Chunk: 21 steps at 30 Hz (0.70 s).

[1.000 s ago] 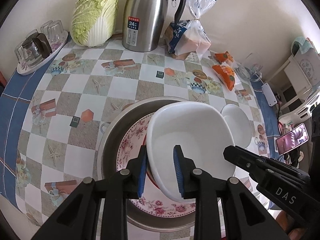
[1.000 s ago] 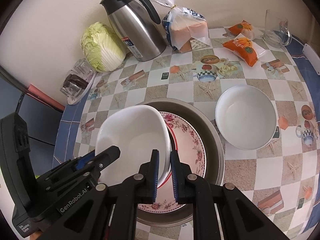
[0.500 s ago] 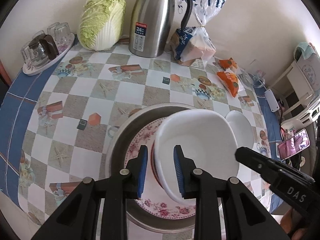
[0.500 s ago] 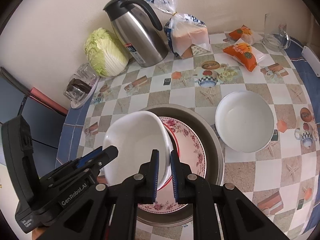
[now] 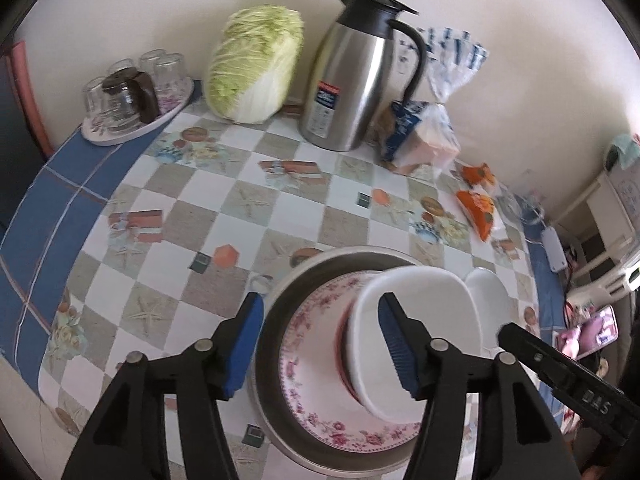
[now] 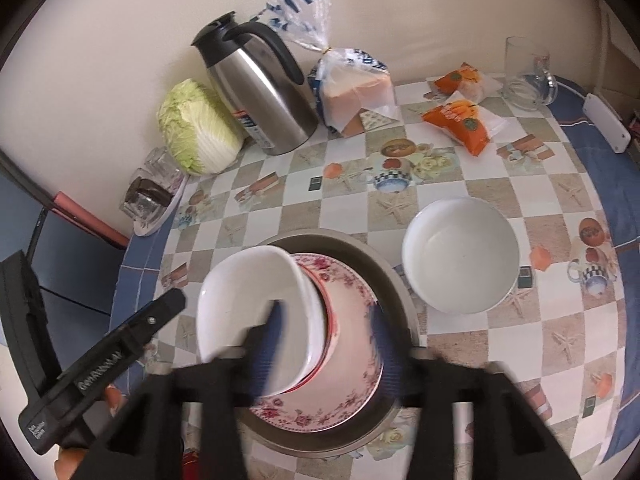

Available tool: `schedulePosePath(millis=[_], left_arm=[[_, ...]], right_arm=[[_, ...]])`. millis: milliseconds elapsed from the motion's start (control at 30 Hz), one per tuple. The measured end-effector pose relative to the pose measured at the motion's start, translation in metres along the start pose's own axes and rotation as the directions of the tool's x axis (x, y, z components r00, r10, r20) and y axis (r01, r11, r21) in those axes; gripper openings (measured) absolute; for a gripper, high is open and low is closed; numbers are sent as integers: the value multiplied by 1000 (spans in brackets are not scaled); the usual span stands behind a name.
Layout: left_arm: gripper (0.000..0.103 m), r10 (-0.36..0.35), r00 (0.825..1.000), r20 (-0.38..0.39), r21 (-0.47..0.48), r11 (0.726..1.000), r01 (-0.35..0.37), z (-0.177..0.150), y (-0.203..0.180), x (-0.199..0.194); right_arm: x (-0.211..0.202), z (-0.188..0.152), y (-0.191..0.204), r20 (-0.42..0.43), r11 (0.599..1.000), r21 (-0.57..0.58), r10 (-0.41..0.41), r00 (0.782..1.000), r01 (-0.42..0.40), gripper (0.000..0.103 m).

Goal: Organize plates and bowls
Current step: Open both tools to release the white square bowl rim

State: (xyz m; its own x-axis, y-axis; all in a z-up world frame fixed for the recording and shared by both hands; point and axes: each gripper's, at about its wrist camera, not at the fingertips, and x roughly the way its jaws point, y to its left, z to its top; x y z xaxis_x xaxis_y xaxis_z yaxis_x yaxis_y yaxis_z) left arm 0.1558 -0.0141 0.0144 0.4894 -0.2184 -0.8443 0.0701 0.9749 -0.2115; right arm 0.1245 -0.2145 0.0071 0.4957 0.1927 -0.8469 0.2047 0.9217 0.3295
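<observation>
Left wrist view, white bowl (image 5: 416,344) between opening tongs (image 5: 320,344), unpressed

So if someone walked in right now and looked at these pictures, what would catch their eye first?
Probably the white bowl near the table's front edge, leaning tilted on a flowered plate inside a metal basin. Both grippers' jaws are opening around its rim, left gripper and right gripper. After that, the steel jug and cabbage against the wall, and a second white bowl just right of the basin.

Two wrist views, steeply down, shared basin (image 5: 280,304)
</observation>
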Motion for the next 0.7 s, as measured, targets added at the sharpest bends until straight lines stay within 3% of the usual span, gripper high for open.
schedulePosePath(millis=[167,267,433,700], left_arm=[[73,22,1000,7,-30,999,-22,0,7,2],[91,51,998,24,-38,998,-50,-2,10,4],[93,112,993,39,-66,992,-109,-1,19,6],[93,150,987,57,-119,983,-142,-1,30,3]], right_arm=[[3,0,-1,-11,1000,-10,-11,1000,11,73],[6,0,-1,-15,1000,-18,-15,1000,15,84],[8,0,-5,-15,1000,-13,-28,1000,28,95],[10,2,-8,-19,999,-14,-32,999,32,96]])
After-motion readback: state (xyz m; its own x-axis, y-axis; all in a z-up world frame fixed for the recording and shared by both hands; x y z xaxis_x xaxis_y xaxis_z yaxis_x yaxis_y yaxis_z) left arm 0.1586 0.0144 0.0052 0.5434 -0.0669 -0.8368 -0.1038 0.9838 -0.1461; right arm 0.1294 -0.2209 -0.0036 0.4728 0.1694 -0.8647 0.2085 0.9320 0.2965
